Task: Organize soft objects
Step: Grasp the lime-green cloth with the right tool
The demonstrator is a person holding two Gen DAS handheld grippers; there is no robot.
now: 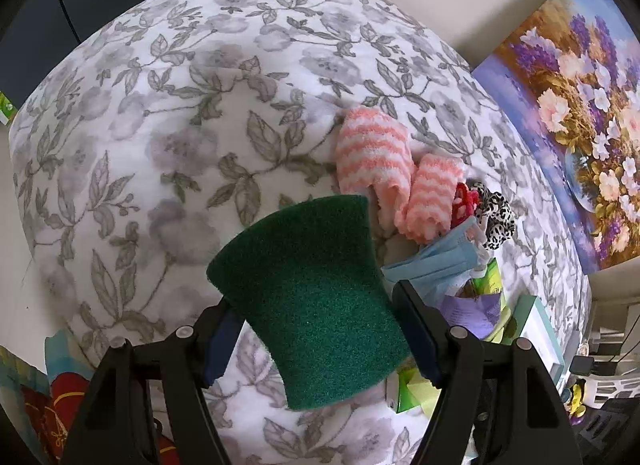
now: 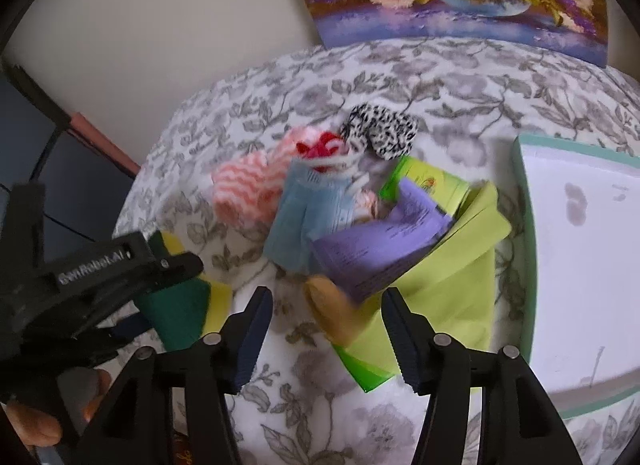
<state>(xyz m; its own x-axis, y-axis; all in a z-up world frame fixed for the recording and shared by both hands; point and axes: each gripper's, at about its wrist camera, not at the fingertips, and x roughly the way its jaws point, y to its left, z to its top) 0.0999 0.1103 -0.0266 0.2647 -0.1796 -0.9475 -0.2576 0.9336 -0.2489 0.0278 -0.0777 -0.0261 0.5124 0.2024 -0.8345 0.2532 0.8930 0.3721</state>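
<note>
My left gripper (image 1: 320,329) is clamped across the flat green-faced scouring sponge (image 1: 308,301), low centre in its view, pads on both side edges so the sponge rides flat above the grey floral bedspread (image 1: 168,113). My right gripper (image 2: 326,329) stands empty, jaws apart, low in its frame over a tan rounded soft piece (image 2: 332,313) I cannot identify. Just above it is the pile: a purple paper sheet (image 2: 380,241), a lime-green folder (image 2: 452,281), a pale blue face mask (image 2: 308,213), pink-and-white striped fluffy socks (image 2: 248,189) and a black-and-white spotted scrunchie (image 2: 380,129). The white mint-rimmed box lid (image 2: 580,265) lies at right, probably where the soft things belong.
</note>
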